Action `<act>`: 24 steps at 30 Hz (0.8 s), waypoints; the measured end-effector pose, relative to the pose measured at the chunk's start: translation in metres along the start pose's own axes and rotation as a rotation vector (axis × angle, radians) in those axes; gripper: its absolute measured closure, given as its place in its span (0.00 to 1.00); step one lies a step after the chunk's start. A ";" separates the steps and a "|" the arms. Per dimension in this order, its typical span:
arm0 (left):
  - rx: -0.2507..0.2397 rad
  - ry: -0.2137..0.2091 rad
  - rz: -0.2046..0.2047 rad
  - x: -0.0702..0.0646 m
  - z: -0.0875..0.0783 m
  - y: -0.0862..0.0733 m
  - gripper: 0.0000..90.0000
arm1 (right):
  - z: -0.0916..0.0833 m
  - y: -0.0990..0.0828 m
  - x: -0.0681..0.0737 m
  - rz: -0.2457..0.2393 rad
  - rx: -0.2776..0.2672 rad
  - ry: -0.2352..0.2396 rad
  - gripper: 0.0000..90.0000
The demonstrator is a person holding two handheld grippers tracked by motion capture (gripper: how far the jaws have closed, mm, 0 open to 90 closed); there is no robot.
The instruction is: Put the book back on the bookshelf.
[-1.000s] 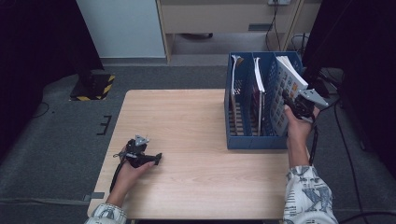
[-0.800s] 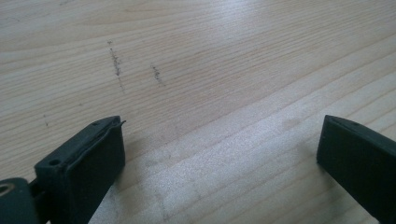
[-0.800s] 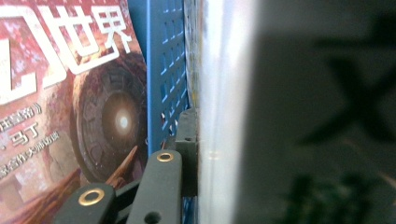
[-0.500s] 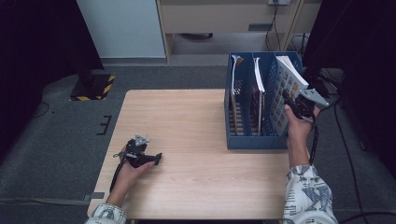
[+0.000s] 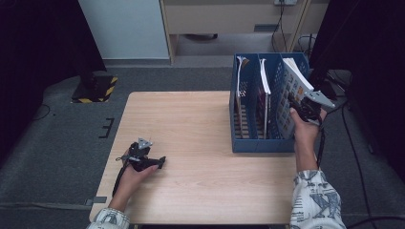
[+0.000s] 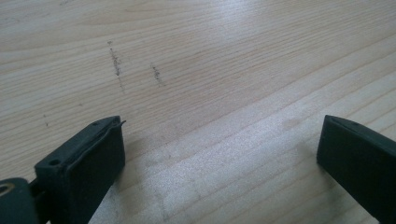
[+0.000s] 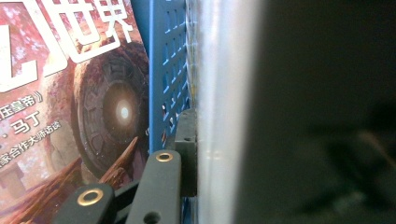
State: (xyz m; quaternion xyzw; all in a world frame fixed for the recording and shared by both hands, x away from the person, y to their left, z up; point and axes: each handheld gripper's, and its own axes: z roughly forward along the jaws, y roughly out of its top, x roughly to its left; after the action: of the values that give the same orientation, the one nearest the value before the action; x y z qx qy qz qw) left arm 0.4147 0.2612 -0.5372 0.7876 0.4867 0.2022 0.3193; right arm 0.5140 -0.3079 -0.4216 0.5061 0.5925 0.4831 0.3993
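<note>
Clamped on the white-edged book (image 5: 292, 90), my right gripper (image 5: 300, 106) has one black pad flat against the book's pale page block (image 7: 219, 116) in the right gripper view, just beside a perforated blue divider (image 7: 168, 70). That book stands tilted in the rightmost compartment of the blue file rack (image 5: 260, 143), its top leaning toward the rack's right wall and my hand. Beyond the divider, in the next compartment, a second book (image 7: 70, 102) shows a reddish cover with a round stone carving and white lettering; from the high view it is a slim upright volume (image 5: 263, 81). A third one (image 5: 240, 76) stands in the leftmost compartment. The rack sits on the right part of the wooden bench (image 5: 191, 124), close to its far right corner.

Well apart from all that, my left gripper (image 5: 160, 163) rests low on the bench near the front left, pointing right, jaws spread wide with bare wood grain (image 6: 210, 116) between them, holding nothing
</note>
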 end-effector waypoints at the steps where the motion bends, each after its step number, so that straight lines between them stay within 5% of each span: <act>1: 0.000 0.000 0.000 0.000 0.000 0.000 0.01 | -0.002 0.001 0.000 0.005 -0.004 0.009 0.80; 11: 0.000 0.000 0.000 0.000 0.000 0.000 0.01 | -0.003 0.002 0.003 0.003 0.005 0.058 0.81; 24: 0.000 0.000 0.000 0.000 0.000 0.000 0.01 | -0.003 0.001 0.001 0.025 -0.026 0.038 0.81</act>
State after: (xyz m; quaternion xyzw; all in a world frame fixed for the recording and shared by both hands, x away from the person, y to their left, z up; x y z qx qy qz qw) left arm 0.4148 0.2612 -0.5372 0.7877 0.4865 0.2023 0.3193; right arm 0.5109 -0.3074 -0.4197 0.4990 0.5873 0.5052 0.3885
